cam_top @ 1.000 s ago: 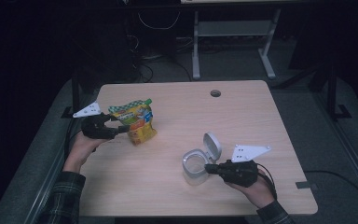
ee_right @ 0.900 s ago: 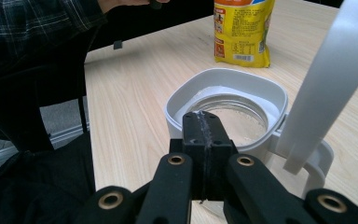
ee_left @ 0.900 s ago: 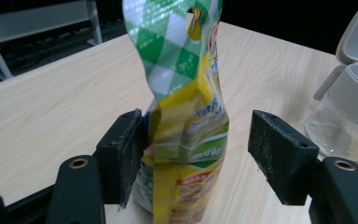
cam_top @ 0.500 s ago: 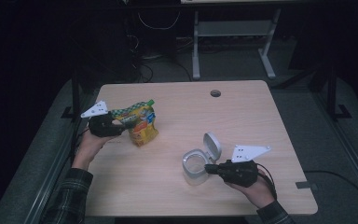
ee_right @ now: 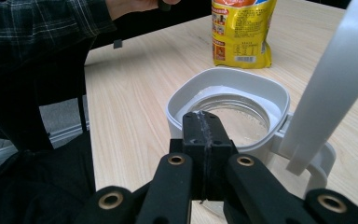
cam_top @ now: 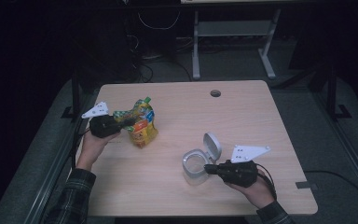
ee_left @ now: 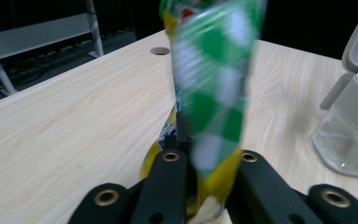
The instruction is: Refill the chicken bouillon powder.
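Two hand-held grippers at work on the worktop. Left hand-held gripper has just been closing; jaws now pinch the green-white top of the snack bag, which stands upright nr the worktop's left edge. Right hand-held gripper has jaws fully together w/ nothing between them, tips at the rim of the clear container, its grey lid flipped up.

Both tongs, left tongs & right tongs: black bodies, black jaws w/ brass-ringed screw holes, grey 3-cornered plates on top, black cable on right. Dark plaid sleeves.
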Demonstrator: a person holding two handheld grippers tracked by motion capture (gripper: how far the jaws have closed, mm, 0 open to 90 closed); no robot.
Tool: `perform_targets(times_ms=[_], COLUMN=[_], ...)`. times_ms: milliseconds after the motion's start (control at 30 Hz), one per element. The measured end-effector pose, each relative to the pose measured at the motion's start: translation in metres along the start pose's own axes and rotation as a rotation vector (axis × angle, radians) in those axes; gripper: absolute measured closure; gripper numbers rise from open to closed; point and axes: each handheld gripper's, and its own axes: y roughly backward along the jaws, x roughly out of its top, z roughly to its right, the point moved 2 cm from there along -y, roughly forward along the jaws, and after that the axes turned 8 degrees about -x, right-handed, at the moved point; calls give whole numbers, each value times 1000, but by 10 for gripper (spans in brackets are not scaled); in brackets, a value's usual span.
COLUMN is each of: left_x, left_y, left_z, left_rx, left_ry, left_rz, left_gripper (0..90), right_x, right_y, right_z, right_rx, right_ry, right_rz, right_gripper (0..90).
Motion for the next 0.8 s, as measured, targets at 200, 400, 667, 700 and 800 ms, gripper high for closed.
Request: perform_targets(times_ms=[200, 400, 667, 700, 800], left_x=[7, 13, 24, 25, 30], left_y=[4, 12, 19, 20, 24], left_z=[6, 11, 27, 29, 37], left_rx=[11, -5, -21, -23, -35], left_ry=[13, 45, 57, 54, 60], left_rz=[12, 41, 39, 37, 45], left_gripper=[900, 900, 900, 900, 900], right_x=[1, 4, 13, 15, 18], right_y=[0, -2, -9, -11, -17], right_z=[-1, -3, -8, -9, -11], right_rx=[-1, -12, -19, -25, -39], right_ry=[-3, -10, -12, -11, -15], right_rz=[1, 7, 26, 26, 25], right_gripper=[900, 900, 870, 872, 900])
